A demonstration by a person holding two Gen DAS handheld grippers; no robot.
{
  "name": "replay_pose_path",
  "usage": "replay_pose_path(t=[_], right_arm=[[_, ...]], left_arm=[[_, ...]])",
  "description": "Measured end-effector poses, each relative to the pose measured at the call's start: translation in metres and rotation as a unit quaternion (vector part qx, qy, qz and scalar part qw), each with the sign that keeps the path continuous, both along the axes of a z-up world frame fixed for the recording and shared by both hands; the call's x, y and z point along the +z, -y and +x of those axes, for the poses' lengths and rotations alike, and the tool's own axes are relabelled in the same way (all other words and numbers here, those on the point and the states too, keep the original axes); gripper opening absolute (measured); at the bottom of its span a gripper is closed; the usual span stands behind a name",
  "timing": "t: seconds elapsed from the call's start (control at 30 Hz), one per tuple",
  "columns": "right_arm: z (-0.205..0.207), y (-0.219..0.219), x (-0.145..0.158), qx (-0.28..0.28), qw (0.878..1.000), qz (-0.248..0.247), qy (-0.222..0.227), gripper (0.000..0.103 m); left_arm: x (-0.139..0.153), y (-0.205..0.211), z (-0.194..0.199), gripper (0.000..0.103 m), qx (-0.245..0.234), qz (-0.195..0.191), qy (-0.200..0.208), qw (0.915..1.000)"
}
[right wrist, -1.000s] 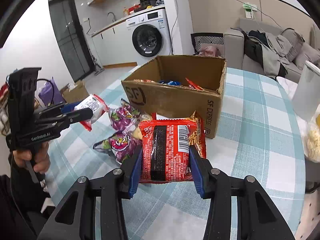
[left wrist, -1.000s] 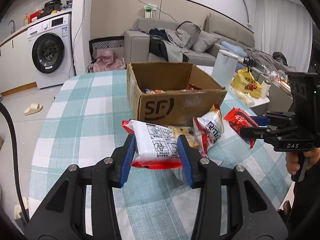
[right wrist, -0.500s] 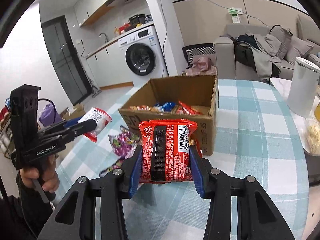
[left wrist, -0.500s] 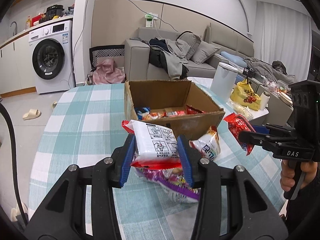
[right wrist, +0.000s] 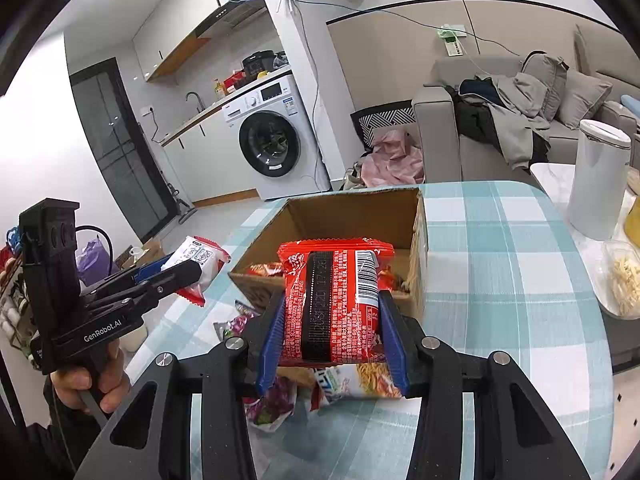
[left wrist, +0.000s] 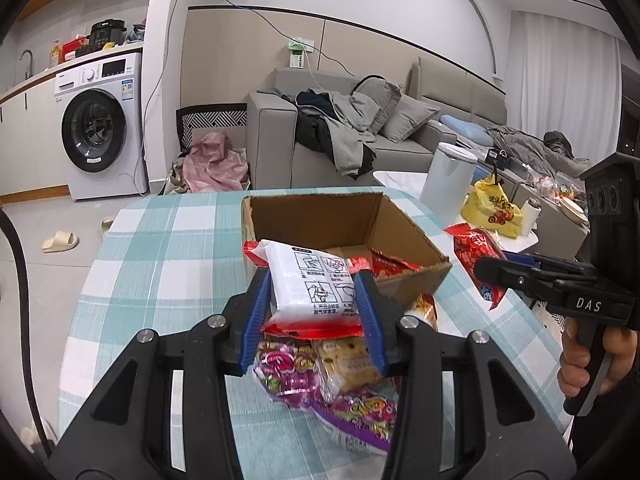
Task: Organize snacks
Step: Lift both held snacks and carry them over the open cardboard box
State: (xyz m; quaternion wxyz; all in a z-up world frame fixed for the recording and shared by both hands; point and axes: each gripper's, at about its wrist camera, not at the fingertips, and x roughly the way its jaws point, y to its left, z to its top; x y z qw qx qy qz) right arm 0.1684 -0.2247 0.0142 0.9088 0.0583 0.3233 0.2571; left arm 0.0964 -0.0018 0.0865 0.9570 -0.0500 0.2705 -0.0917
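Observation:
My left gripper (left wrist: 314,312) is shut on a white and red noodle packet (left wrist: 312,284), held in the air over the near edge of the open cardboard box (left wrist: 312,208). My right gripper (right wrist: 332,324) is shut on a red noodle packet (right wrist: 332,300), held above the box's (right wrist: 418,248) near wall. Each gripper shows in the other's view, the right (left wrist: 496,270) with its red packet (left wrist: 474,252), the left (right wrist: 188,270) with its white packet (right wrist: 198,256). Several snack packets lie in the box.
Purple candy bags (left wrist: 288,368) and a biscuit packet (left wrist: 346,364) lie on the checked tablecloth (left wrist: 160,264) below my grippers. A white canister (right wrist: 596,184) and a dish of food (right wrist: 624,280) stand right of the table. A sofa and a washing machine are behind.
Both grippers have risen with their packets and moved toward the box, so I now look down into it from above its near edge.

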Motion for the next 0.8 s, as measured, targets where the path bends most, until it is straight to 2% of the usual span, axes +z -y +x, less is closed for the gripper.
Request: replay_pose_path(t=[0.8], right_arm=[[0.055, -0.01, 0.002, -0.028, 0.999, 0.017, -0.024, 0.045]], left_arm=[[-0.006, 0.008, 0.082, 0.04, 0.001, 0.003, -0.01, 0.9999]])
